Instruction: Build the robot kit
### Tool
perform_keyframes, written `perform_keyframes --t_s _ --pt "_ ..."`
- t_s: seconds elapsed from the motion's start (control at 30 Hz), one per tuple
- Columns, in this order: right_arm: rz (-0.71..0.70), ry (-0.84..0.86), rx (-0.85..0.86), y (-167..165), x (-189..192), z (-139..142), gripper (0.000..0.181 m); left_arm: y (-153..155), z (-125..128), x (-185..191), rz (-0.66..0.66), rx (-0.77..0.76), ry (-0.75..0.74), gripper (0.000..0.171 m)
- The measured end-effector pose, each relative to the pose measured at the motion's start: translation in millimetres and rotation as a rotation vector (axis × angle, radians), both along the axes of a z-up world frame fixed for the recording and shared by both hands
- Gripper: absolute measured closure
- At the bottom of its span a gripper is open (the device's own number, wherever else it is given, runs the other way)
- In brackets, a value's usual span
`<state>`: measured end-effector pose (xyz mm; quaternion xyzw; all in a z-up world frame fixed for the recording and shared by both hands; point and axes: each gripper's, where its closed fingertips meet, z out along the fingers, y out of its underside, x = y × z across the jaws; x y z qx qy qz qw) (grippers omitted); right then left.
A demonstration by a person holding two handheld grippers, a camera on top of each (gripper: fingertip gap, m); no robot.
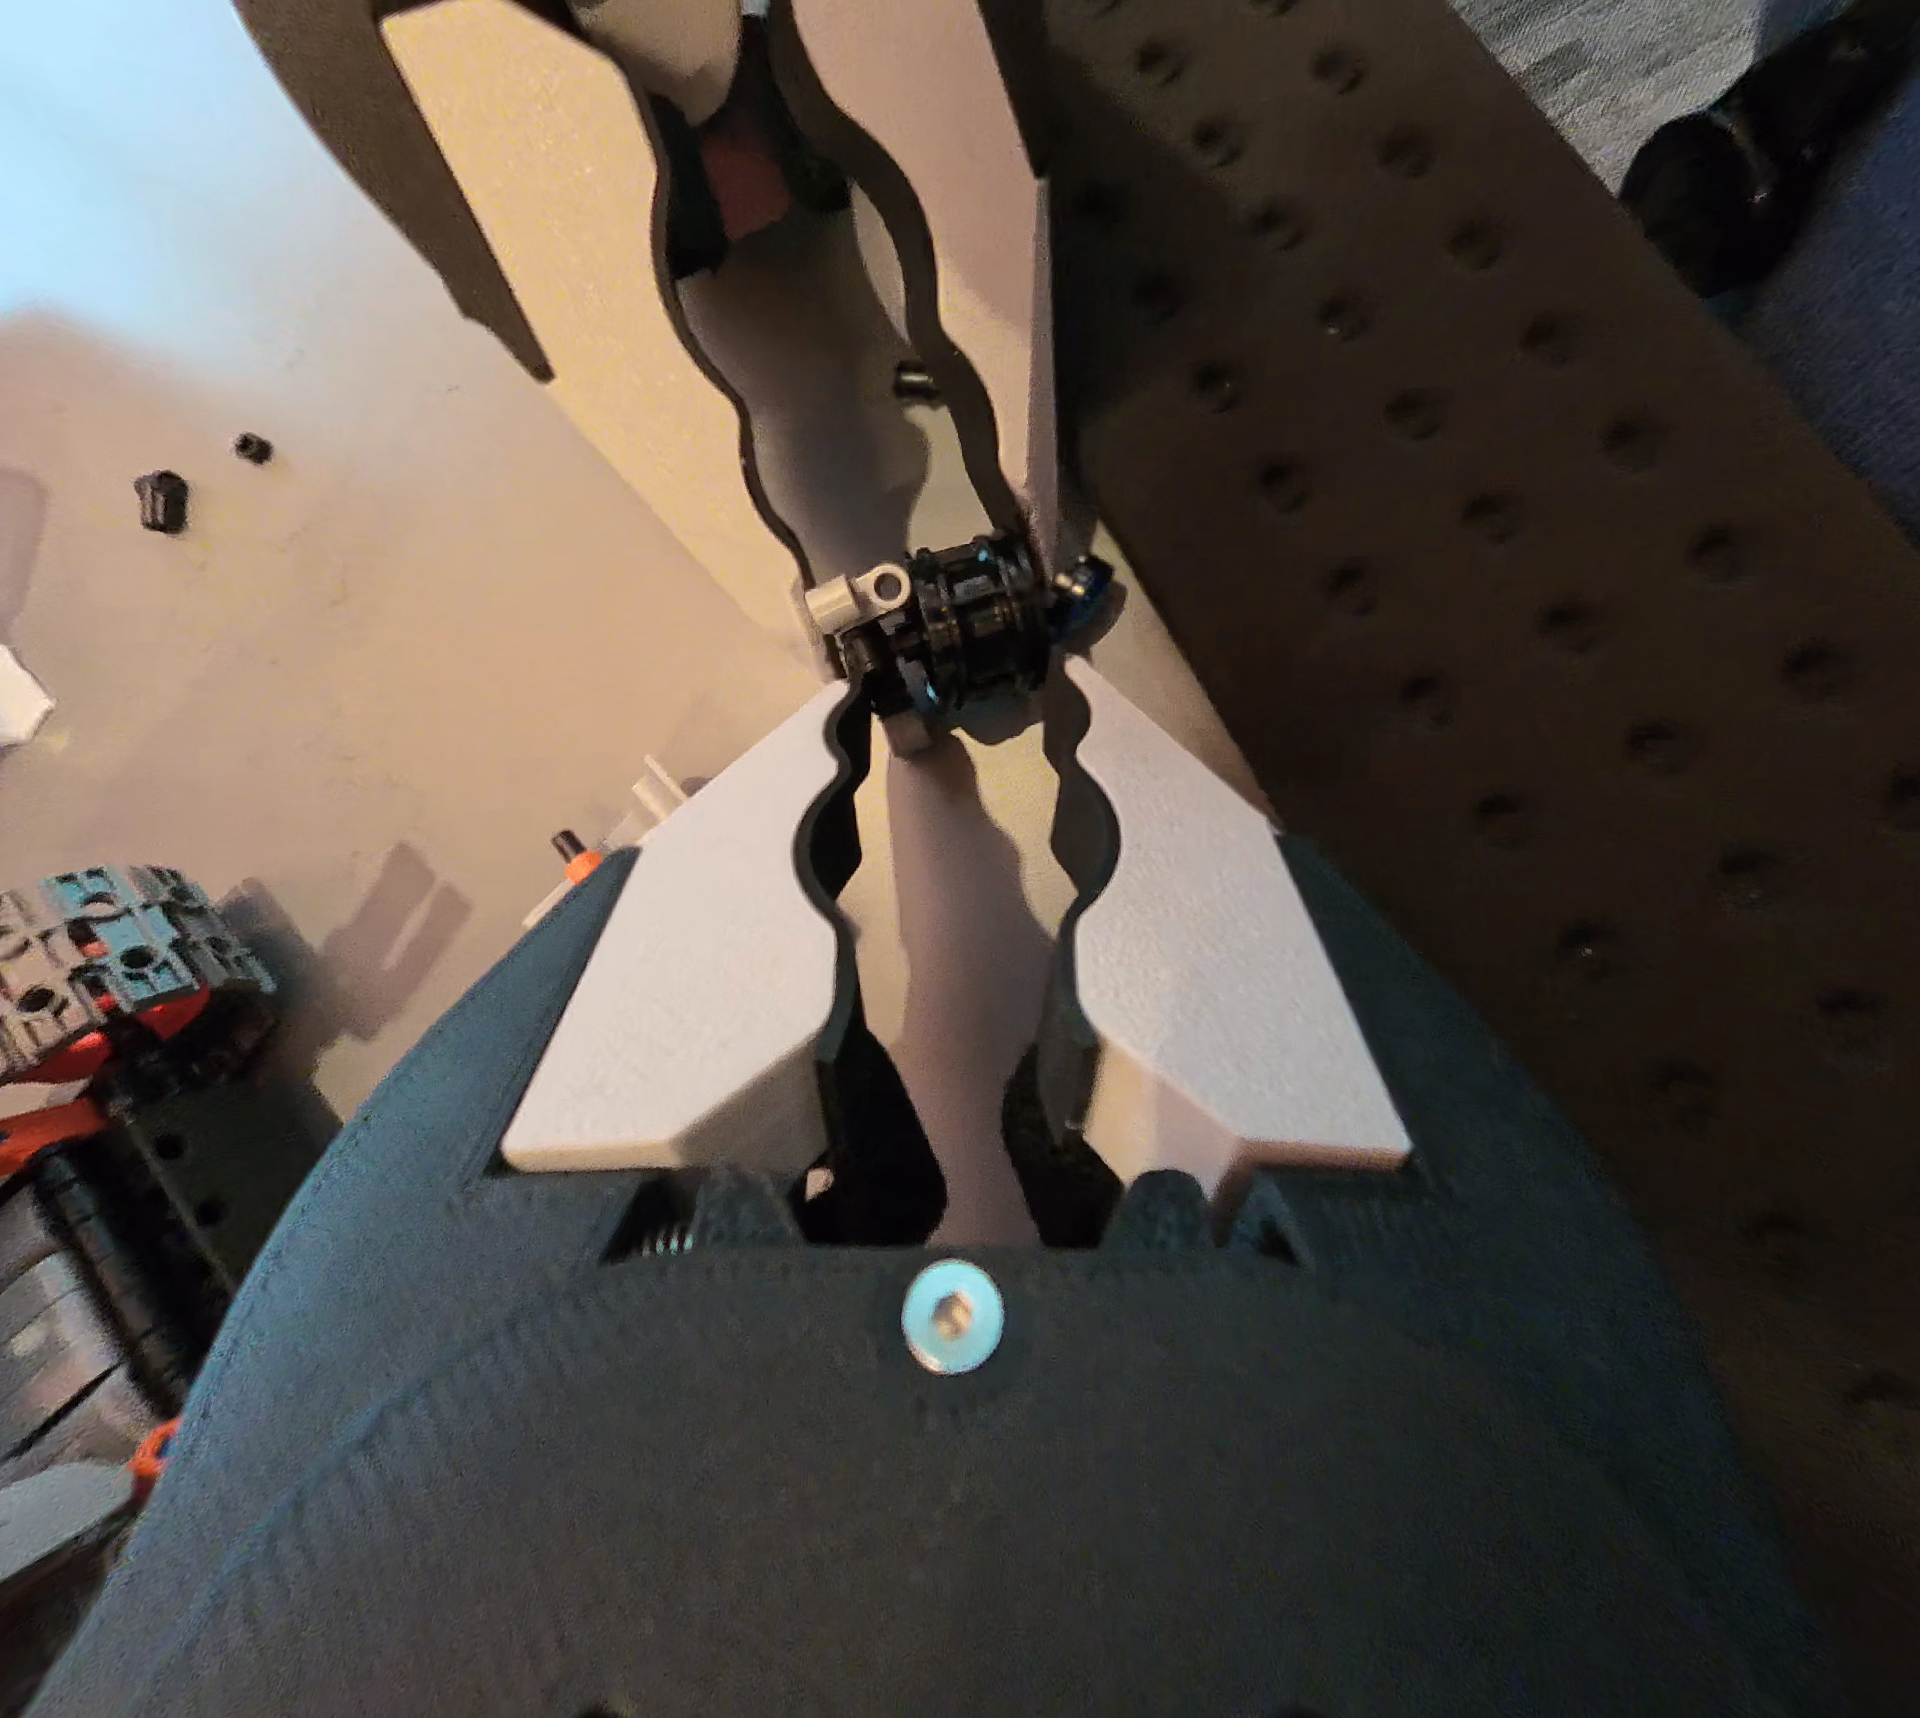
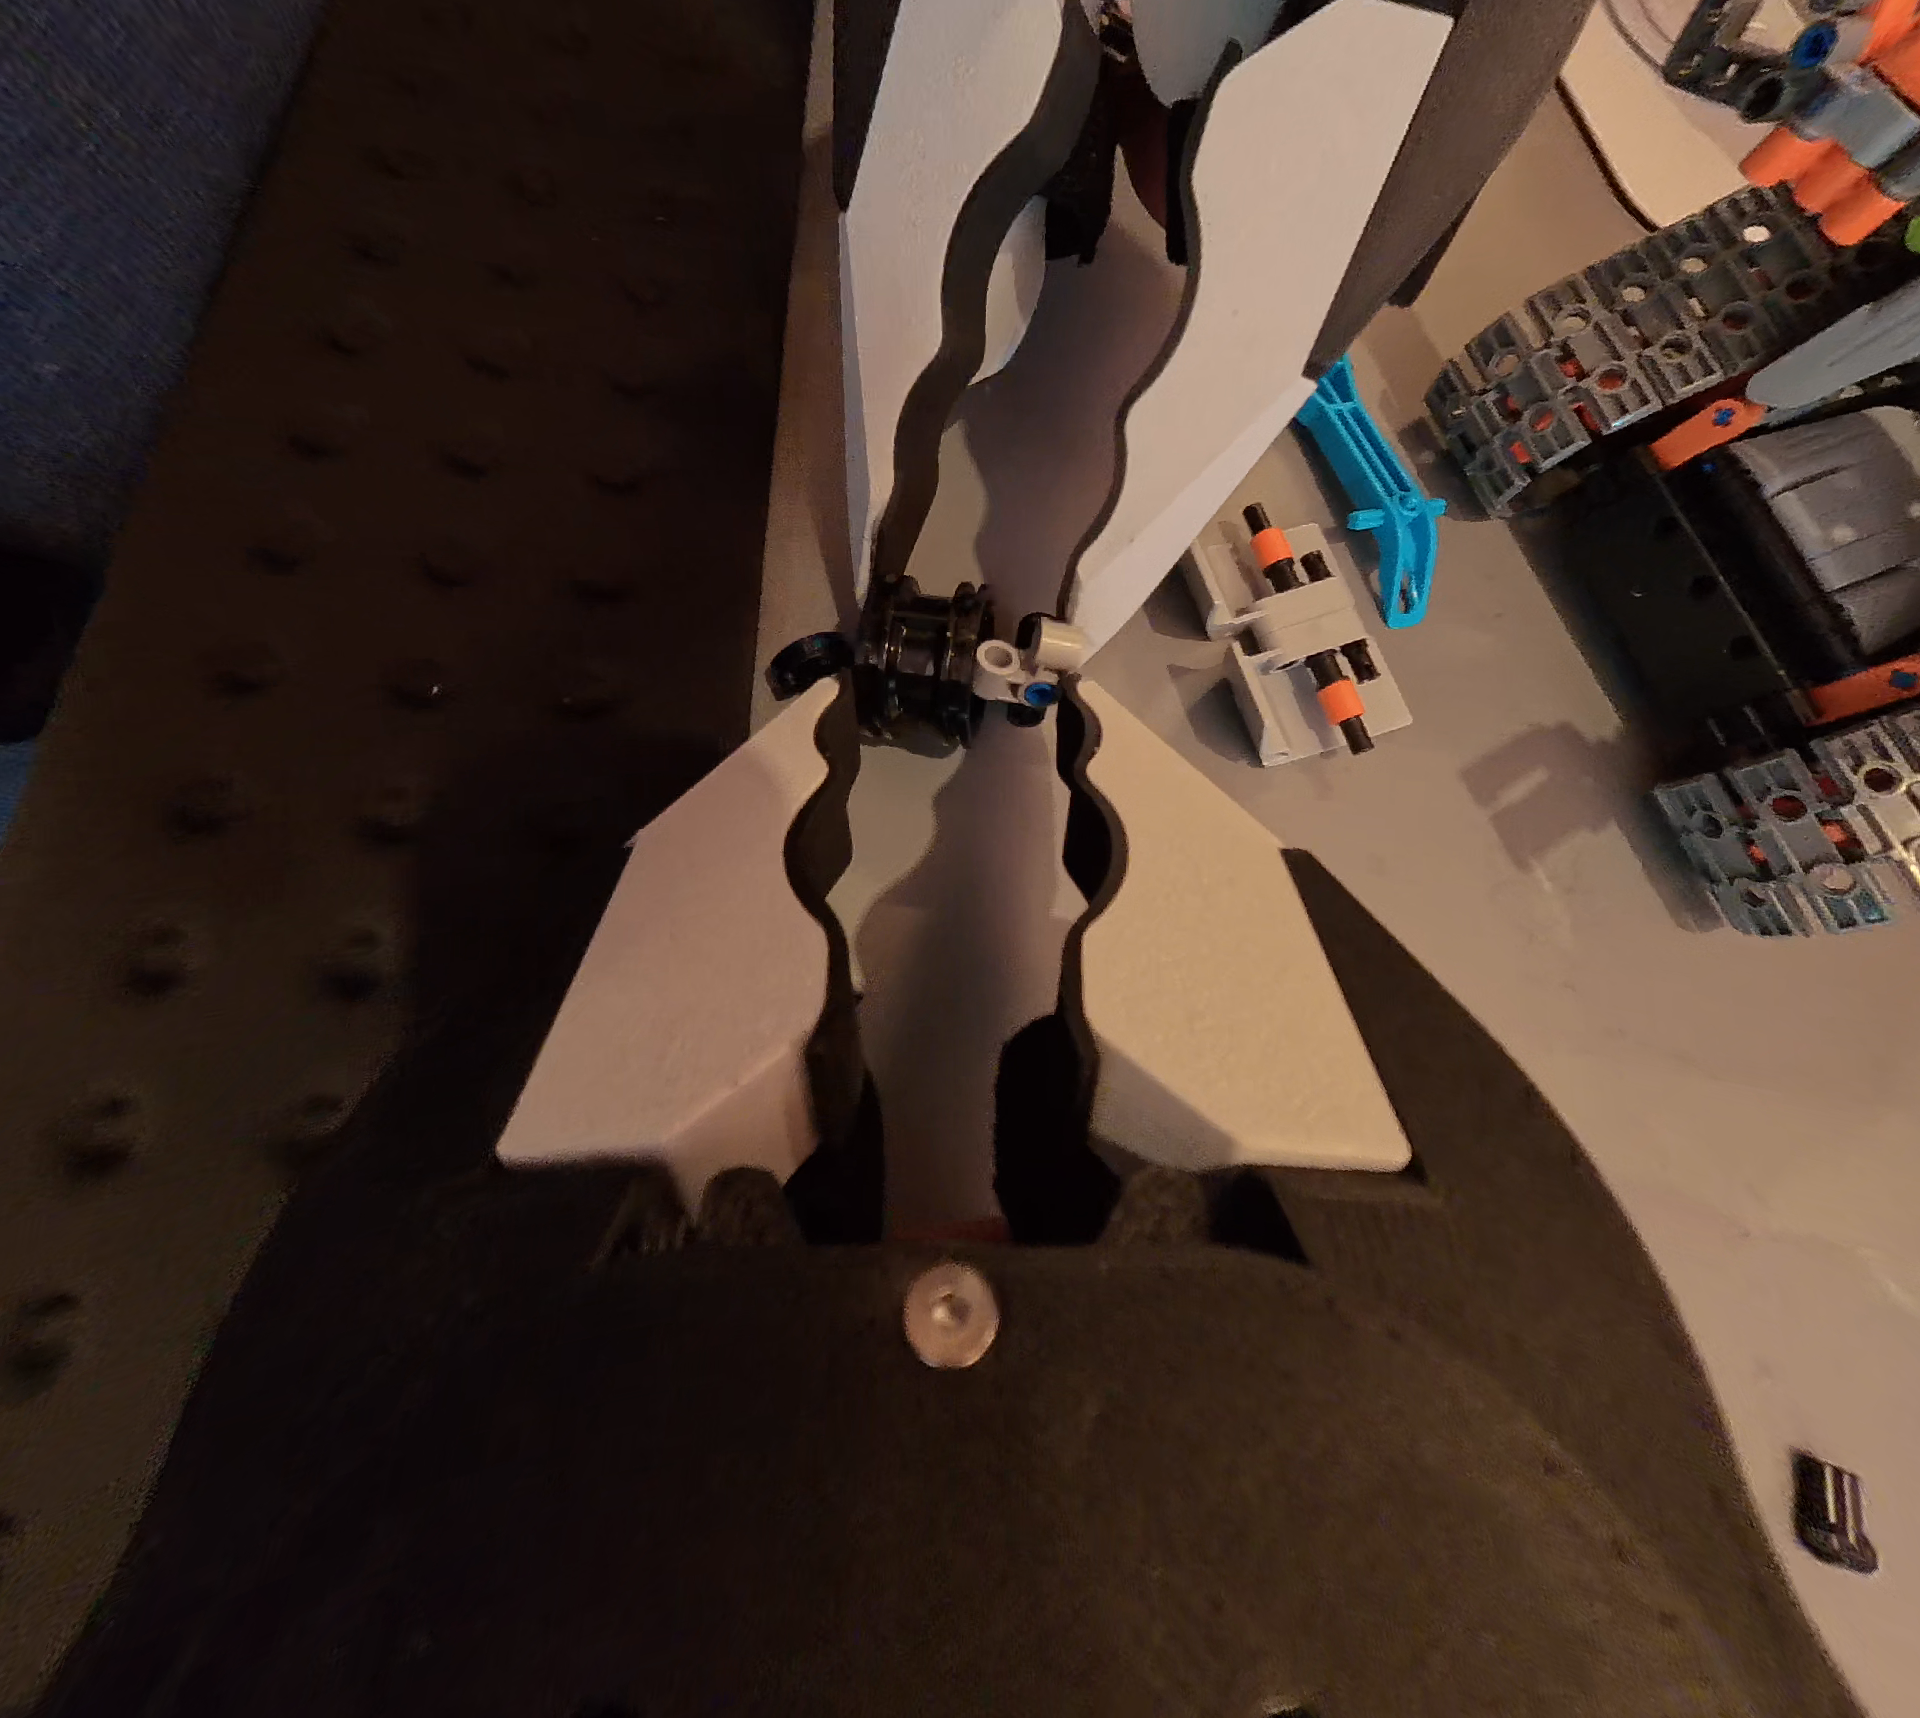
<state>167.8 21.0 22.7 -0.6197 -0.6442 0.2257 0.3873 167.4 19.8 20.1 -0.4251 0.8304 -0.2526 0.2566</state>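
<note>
A small black wheel hub (image 1: 977,619) with a light grey connector (image 1: 857,596) and a blue pin (image 1: 1086,593) hangs between both grippers, above the pale table (image 1: 312,681). My left gripper (image 1: 961,692) closes on it from below in its own view. My right gripper (image 1: 925,577) reaches in from the top and pinches the same piece. In the right wrist view the hub (image 2: 920,660) and connector (image 2: 1013,655) sit between my right gripper (image 2: 951,702) and the left gripper (image 2: 977,603) opposite. A small black ring (image 2: 800,660) sticks out at the hub's left.
A dark studded board (image 1: 1455,525) runs beside the grippers, also in the right wrist view (image 2: 416,525). A tracked brick model (image 2: 1662,380) stands right, with a grey block with orange pins (image 2: 1299,650) and a blue part (image 2: 1382,505). Small black pieces (image 1: 161,499) lie loose. The tips of both grippers are at nearly the same place. The tracked brick model (image 2: 1662,380) is about 15 cm from both grippers' fingertips.
</note>
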Motion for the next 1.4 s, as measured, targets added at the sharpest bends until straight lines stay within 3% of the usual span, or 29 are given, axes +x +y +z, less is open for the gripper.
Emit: perform_keyframes --t_s 0.5,0.57,0.63,0.93,1.07,1.4 --pt "-0.018 0.02 -0.019 -0.8 3.1 1.7 0.15 1.5 0.1 -2.3 0.016 -0.033 0.006 0.139" --pt "0.008 0.006 -0.022 -5.0 1.7 -0.1 0.164 3.2 -0.3 -1.8 0.021 -0.021 0.005 0.139" --pt "0.022 0.003 -0.023 -7.4 0.9 -0.5 0.164 1.1 -0.3 -2.6 0.01 -0.01 0.011 0.14" --pt "-0.007 0.009 -0.049 -5.1 4.6 -0.4 0.158 1.4 -1.2 -0.8 0.034 0.0 0.03 0.138" --pt "-0.047 0.029 -0.035 1.0 5.9 2.7 0.142 0.1 -0.9 -0.4 0.028 -0.006 0.021 0.139" --pt "-0.002 0.002 0.034 -4.7 0.4 3.5 0.147 -2.6 -1.3 -0.7 0.003 0.043 0.016 0.139"
